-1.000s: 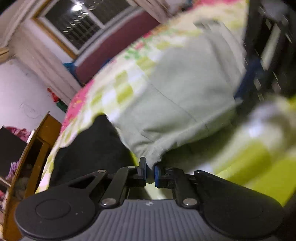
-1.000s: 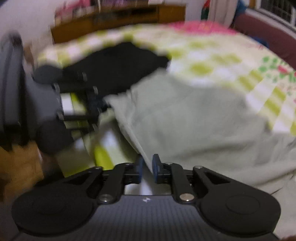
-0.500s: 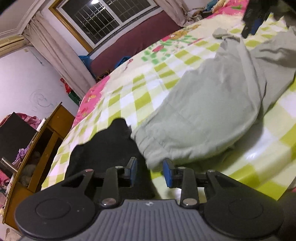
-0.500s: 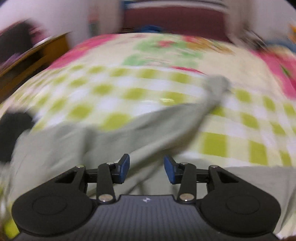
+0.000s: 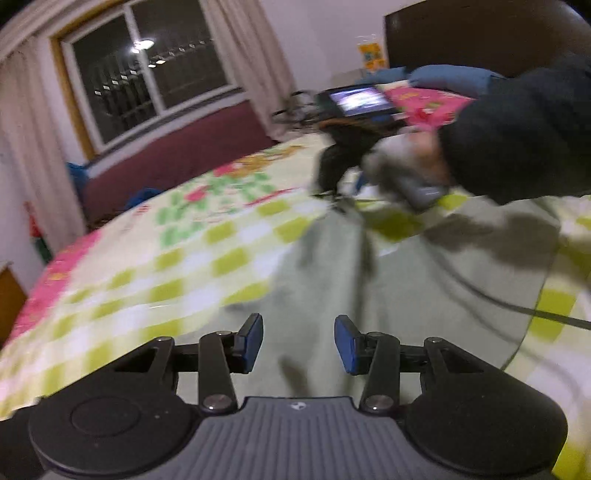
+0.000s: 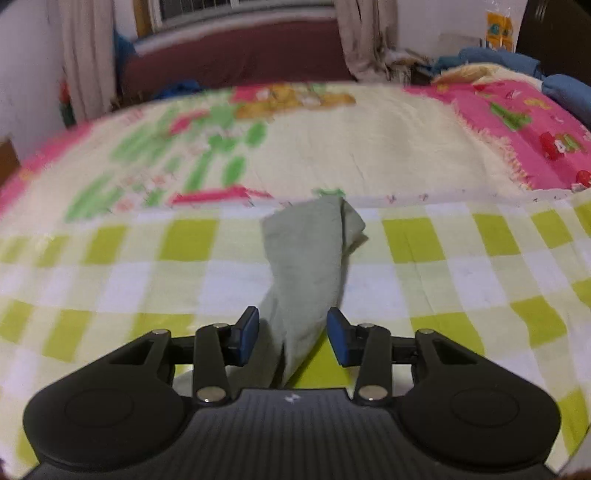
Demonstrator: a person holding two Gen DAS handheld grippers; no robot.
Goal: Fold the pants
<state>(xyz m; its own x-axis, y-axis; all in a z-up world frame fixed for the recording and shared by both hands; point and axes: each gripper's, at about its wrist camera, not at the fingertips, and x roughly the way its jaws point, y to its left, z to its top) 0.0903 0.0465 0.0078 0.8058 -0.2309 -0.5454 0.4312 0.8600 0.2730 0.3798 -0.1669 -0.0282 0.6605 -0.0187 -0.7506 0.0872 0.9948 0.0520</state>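
Note:
Pale green pants (image 5: 406, 280) lie spread on the checked bedspread (image 5: 147, 280). My left gripper (image 5: 299, 343) hovers over their wide part; its jaws are opening and the blue pads grip nothing. In the left wrist view a dark-sleeved hand (image 5: 517, 140) holds my right gripper (image 5: 332, 184), blurred, over the far leg. In the right wrist view that narrow leg (image 6: 310, 258) runs up from between the pads of my right gripper (image 6: 291, 339) to a crumpled cuff. The right pads stand apart and do not press the cloth.
A thin dark cable (image 5: 480, 295) crosses the pants. A pink flowered blanket (image 6: 517, 122) and blue pillows (image 6: 565, 88) lie toward the dark headboard (image 5: 461, 33). A maroon bench (image 6: 236, 55) stands under the window (image 5: 147, 62), with curtains on both sides.
Both grippers let go of the pants' edge and opened. The left one lifted and swung to look along the pants. The right one travelled to the far leg. The black garment left view.

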